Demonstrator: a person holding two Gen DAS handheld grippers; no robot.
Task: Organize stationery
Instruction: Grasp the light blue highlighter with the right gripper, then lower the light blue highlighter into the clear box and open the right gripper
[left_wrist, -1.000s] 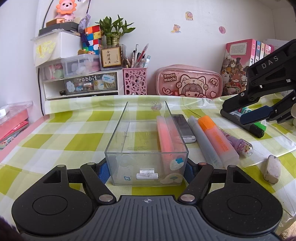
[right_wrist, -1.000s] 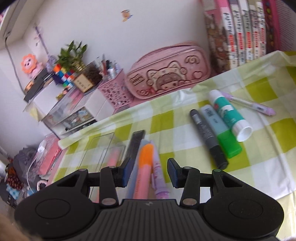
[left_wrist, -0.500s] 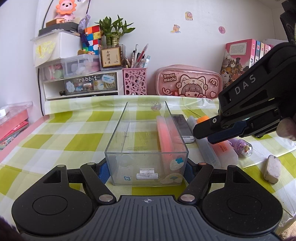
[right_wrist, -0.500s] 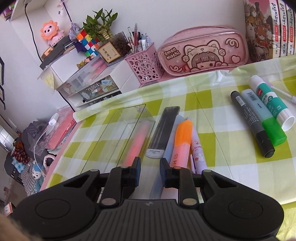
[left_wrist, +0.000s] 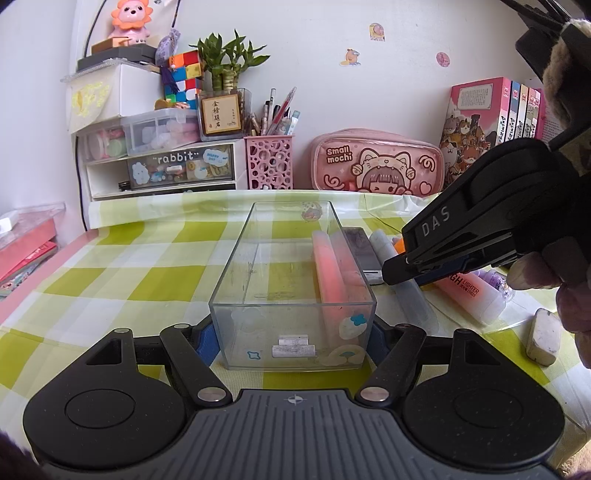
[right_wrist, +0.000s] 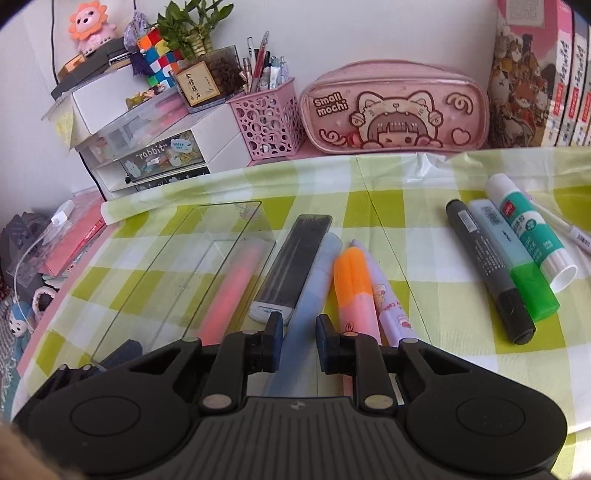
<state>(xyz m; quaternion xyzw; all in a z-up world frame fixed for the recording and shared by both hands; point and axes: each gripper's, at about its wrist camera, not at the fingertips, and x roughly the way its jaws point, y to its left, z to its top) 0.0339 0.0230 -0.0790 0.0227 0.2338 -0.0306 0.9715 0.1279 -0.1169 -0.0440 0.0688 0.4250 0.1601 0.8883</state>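
My left gripper (left_wrist: 291, 341) is shut on the near end of a clear plastic box (left_wrist: 236, 280) that holds a pink highlighter (left_wrist: 327, 269). The box also shows in the right wrist view (right_wrist: 177, 266). My right gripper (right_wrist: 298, 341) is open, its jaws on either side of a pale blue-grey highlighter (right_wrist: 314, 280) that lies on the checked cloth; its fingers stand apart from the barrel. Right of it lie an orange highlighter (right_wrist: 354, 284) and a lilac pen (right_wrist: 388, 306). A dark flat case (right_wrist: 291, 266) lies between the box and the blue-grey highlighter.
Further right lie a black marker (right_wrist: 487, 269), a green highlighter (right_wrist: 517, 266) and a glue stick (right_wrist: 528, 232). A worn eraser (left_wrist: 545, 336) lies at the near right. A pink pencil case (right_wrist: 395, 110), pen holder (right_wrist: 269, 118), drawers (left_wrist: 162, 166) and books (right_wrist: 535, 74) line the back.
My right gripper has swung left and come down over the row of highlighters, now straddling the blue-grey one. Its jaws have narrowed. The left gripper and the box have not moved.
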